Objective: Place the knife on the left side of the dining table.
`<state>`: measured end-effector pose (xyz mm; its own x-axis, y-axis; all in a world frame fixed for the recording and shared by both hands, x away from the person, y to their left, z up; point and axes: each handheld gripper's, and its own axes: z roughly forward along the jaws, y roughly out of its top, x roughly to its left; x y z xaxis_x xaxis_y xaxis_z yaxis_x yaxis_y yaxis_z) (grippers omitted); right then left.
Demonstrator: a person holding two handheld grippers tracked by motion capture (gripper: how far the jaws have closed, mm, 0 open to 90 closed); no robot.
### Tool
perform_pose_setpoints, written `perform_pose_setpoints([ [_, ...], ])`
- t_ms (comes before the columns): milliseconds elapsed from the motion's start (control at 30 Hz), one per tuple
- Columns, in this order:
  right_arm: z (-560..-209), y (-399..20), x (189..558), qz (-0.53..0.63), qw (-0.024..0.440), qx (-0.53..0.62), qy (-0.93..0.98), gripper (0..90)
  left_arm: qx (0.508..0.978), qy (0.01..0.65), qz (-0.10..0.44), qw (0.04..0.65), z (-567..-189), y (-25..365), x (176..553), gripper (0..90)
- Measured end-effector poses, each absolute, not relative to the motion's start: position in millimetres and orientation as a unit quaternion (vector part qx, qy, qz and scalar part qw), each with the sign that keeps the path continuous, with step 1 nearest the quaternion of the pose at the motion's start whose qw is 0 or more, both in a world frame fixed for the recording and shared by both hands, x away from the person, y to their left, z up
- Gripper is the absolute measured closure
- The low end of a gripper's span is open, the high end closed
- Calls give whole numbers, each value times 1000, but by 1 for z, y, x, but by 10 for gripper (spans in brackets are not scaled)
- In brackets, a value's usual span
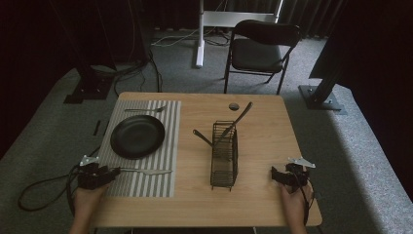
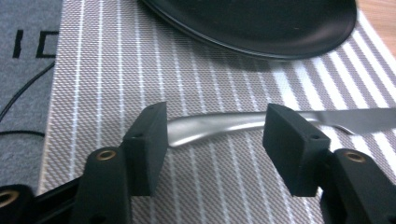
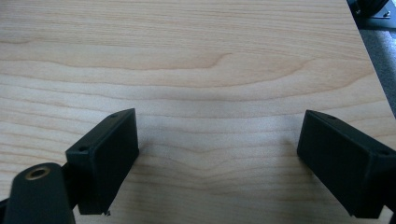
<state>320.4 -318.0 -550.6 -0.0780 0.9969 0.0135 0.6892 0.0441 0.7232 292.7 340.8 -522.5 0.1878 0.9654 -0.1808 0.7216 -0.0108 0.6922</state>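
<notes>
Seen close from the left gripper (image 2: 215, 149): knife handle (image 2: 210, 126) lying between parted jaws, plate (image 2: 261, 23) at twelve o'clock; right gripper (image 3: 217, 163) likewise agape.

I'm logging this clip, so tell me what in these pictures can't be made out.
- Utensils in the wire caddy, high view: too small and dark to identify.
- Knife tip, left gripper view: cut off by the right edge.
- Utensil beyond the black plate, high view: too small to tell fork from spoon.

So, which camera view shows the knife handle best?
The left gripper view: the knife handle lies large and sharp between the open jaws of the left gripper. In the high view the knife is small, on the placemat.
</notes>
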Motion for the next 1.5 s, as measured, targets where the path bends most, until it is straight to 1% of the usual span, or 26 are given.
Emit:
perform_pose_setpoints([
  [67, -551, -318, 320, 293, 262, 626, 673, 116, 690, 608, 180, 348, -523, 338, 290, 353],
  [100, -551, -318, 320, 293, 262, 627, 673, 116, 690, 604, 189, 351, -523, 333, 285, 353],
  [133, -551, -318, 320, 293, 262, 626, 673, 116, 686, 606, 194, 354, -523, 331, 283, 287],
  [167, -551, -318, 320, 293, 262, 626, 673, 116, 681, 608, 200, 356, -523, 329, 280, 271],
  [233, -551, -318, 320, 293, 262, 626, 673, 117, 676, 612, 205, 355, -524, 326, 276, 196],
  [300, -551, -318, 320, 293, 262, 626, 673, 116, 677, 609, 213, 354, -525, 323, 272, 189],
  [333, -551, -318, 320, 293, 262, 626, 673, 116, 686, 601, 207, 354, -527, 322, 269, 131],
  [367, -551, -318, 320, 293, 262, 626, 673, 116, 689, 599, 203, 354, -528, 321, 267, 97],
  [533, -551, -318, 320, 293, 262, 626, 673, 116, 694, 591, 216, 350, -534, 316, 257, 96],
  [567, -551, -318, 320, 293, 262, 626, 673, 117, 694, 592, 216, 348, -534, 316, 257, 83],
  [600, -551, -318, 320, 293, 262, 626, 673, 116, 694, 594, 214, 346, -534, 317, 256, 2],
  [667, -551, -318, 320, 293, 262, 626, 673, 116, 691, 599, 214, 344, -534, 317, 256, 0],
  [733, -551, -318, 320, 293, 263, 626, 673, 116, 677, 607, 231, 347, -534, 316, 251, 0],
  [800, -551, -318, 320, 293, 262, 626, 673, 116, 662, 611, 260, 347, -533, 316, 247, 0],
  [867, -551, -318, 320, 293, 262, 626, 673, 116, 652, 616, 295, 329, -535, 316, 244, 0],
  [1000, -551, -318, 320, 293, 262, 627, 673, 116, 651, 622, 303, 313, -539, 320, 244, 0],
  [1033, -551, -318, 320, 293, 262, 626, 673, 116, 650, 624, 313, 302, -541, 320, 243, 0],
  [1500, -551, -318, 320, 293, 262, 626, 673, 116, 639, 633, 332, 283, -543, 328, 245, 0],
])
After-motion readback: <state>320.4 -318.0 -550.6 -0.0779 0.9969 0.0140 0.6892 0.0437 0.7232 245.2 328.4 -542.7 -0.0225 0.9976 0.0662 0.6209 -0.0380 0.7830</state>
